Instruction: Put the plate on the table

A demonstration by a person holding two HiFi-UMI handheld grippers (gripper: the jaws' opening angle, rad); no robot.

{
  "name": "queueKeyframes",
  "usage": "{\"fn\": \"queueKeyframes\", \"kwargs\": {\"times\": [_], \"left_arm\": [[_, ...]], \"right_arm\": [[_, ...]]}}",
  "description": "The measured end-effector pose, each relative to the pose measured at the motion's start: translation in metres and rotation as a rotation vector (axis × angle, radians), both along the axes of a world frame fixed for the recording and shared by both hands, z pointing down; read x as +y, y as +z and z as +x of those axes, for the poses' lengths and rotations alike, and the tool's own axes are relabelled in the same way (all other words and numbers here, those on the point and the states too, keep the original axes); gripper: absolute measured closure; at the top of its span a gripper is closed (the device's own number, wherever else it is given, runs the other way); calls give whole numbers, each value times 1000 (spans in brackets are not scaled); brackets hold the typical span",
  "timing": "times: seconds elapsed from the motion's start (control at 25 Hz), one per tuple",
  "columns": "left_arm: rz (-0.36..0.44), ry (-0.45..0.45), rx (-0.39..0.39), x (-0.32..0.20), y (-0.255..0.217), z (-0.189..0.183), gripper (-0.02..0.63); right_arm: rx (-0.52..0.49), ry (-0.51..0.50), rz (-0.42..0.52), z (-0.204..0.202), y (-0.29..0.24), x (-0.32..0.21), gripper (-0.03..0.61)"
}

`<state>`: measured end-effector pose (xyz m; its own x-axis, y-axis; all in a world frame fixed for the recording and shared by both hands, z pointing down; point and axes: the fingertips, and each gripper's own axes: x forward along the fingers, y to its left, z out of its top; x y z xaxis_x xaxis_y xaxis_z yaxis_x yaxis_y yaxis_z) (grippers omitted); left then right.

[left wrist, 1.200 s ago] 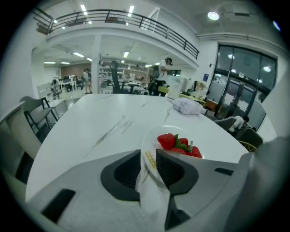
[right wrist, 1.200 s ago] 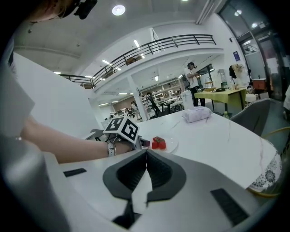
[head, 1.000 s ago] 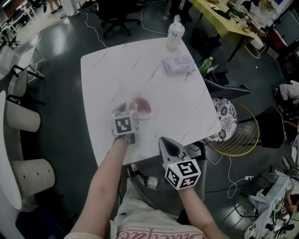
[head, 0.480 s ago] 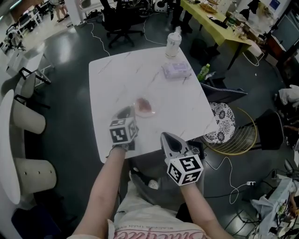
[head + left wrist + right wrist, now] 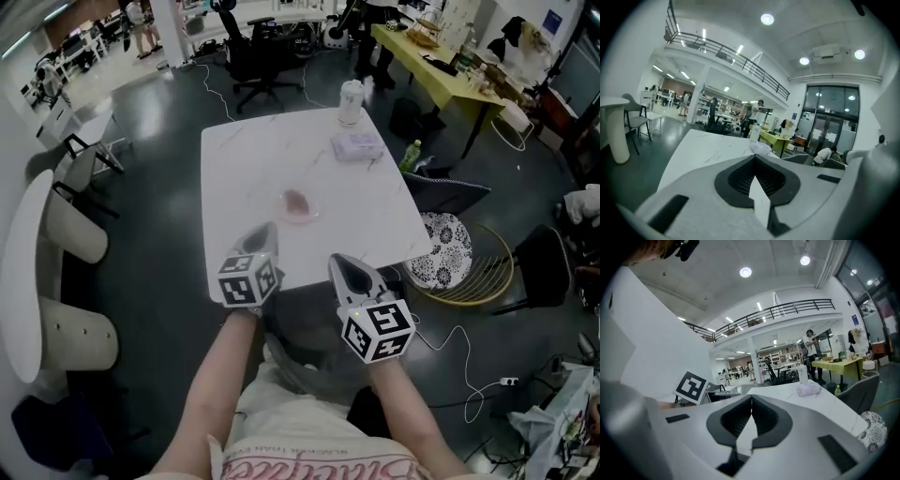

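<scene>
A small clear plate [image 5: 298, 204] with a pinkish centre lies flat on the white marble table [image 5: 253, 159], near its middle. My left gripper [image 5: 265, 229] hovers over the table's near edge, short of the plate and apart from it. Its jaws are closing to a full meet, with nothing between them. My right gripper [image 5: 338, 260] hangs off the table's near edge, shut and empty. In the left gripper view the left gripper [image 5: 754, 157] shows its jaws meeting at the tip. The right gripper view shows the right gripper [image 5: 751, 397] with its jaws touching too. The plate is hidden in both gripper views.
A lidded cup [image 5: 351, 100] and a pack of wipes [image 5: 356, 145] stand at the table's far right. A grey chair [image 5: 448, 195] and a wire basket [image 5: 480, 270] are to the right. White chairs [image 5: 58, 225] are on the left.
My left gripper has drawn back from beside the plate to the table's near edge, and its jaws have shut. The plate stays on the table. The right gripper has barely moved.
</scene>
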<state>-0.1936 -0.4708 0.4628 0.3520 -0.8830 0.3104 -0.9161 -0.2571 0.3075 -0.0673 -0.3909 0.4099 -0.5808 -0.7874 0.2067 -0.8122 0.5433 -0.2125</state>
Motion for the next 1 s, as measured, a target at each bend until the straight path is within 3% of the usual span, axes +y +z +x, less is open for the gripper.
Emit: {"fn": "queueKeyframes", "kwargs": {"times": [0.28, 0.6, 1.0], "left_arm": [[99, 28, 75, 77, -42, 18, 609], [310, 91, 50, 133, -109, 45, 609], [402, 131, 19, 169, -137, 57, 609]], "right_arm": [[18, -44, 55, 5, -19, 42, 575], [50, -89, 105, 3, -33, 66, 575], [48, -58, 156, 6, -58, 83, 575]]}}
